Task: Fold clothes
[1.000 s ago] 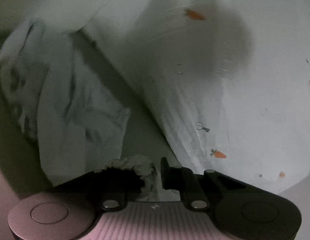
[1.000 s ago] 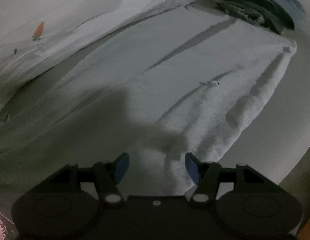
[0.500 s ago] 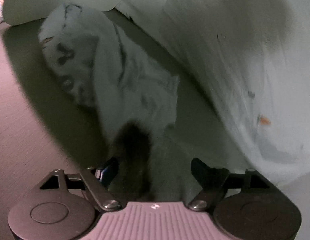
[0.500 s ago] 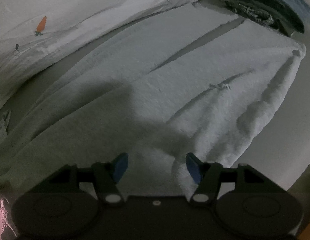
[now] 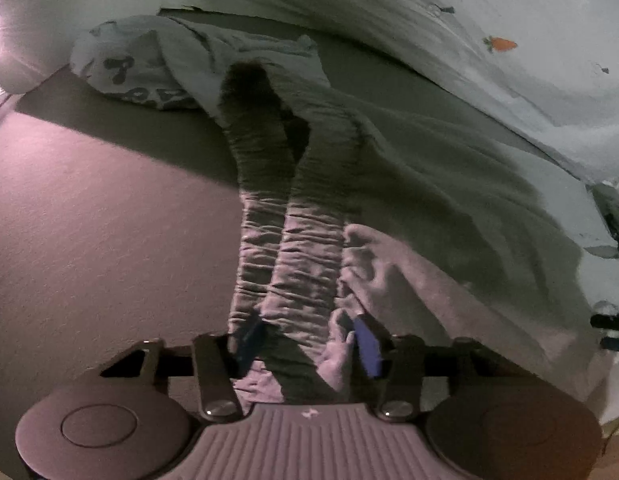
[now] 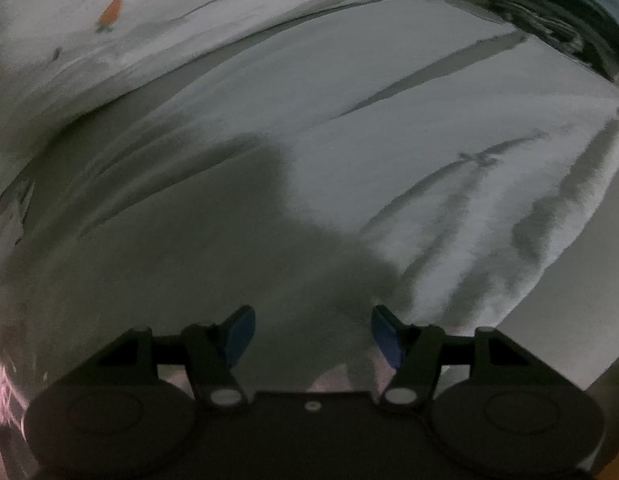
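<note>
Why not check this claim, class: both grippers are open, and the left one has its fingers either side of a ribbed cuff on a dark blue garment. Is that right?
Not quite. The left gripper is open, fingers either side of the ribbed cuff, and the right gripper is open too. But the garment is pale, whitish, not dark blue, as the left wrist view shows.
</note>
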`<state>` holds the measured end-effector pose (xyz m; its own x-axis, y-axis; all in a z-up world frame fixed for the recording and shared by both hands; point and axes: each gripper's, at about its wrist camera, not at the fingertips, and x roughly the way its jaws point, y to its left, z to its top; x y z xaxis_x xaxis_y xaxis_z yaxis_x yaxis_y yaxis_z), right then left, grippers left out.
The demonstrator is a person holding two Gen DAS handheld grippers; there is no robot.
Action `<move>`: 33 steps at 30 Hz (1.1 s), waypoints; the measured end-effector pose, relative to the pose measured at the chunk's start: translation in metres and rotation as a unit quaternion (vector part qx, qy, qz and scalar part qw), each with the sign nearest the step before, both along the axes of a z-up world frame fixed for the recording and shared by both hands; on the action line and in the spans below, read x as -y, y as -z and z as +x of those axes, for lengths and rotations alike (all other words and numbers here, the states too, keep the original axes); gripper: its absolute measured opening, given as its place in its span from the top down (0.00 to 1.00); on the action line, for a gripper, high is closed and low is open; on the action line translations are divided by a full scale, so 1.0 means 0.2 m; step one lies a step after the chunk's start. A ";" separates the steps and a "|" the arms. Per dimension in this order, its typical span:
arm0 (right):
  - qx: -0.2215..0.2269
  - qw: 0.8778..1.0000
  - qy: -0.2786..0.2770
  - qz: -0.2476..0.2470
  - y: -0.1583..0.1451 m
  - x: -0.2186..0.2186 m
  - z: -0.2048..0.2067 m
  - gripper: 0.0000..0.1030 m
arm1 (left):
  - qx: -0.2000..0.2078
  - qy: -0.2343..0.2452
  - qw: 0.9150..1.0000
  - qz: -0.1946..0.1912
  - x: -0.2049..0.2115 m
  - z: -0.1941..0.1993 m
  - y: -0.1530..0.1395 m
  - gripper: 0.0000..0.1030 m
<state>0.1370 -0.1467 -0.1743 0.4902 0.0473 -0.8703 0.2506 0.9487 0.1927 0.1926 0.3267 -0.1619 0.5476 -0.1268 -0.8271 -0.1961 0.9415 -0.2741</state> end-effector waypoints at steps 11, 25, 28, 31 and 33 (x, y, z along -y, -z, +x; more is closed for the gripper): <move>0.008 1.000 -0.013 0.003 0.02 -0.09 -0.13 0.36 | 0.013 0.069 0.995 0.065 0.01 -0.08 -0.02 0.42; 0.014 1.000 0.001 -0.009 0.03 -0.19 -0.27 0.35 | 0.064 0.104 0.987 0.102 -0.02 -0.29 -0.17 0.82; 0.010 1.000 -0.001 -0.013 0.04 -0.20 -0.27 0.33 | 0.071 0.108 0.988 0.089 -0.03 -0.40 -0.23 0.83; 0.007 1.000 -0.003 -0.015 0.06 -0.20 -0.29 0.32 | 0.052 0.099 0.991 0.070 -0.07 -0.48 -0.19 0.82; 0.006 1.000 -0.006 -0.019 0.06 -0.21 -0.28 0.31 | 0.022 0.089 0.994 0.058 -0.09 -0.48 -0.10 0.82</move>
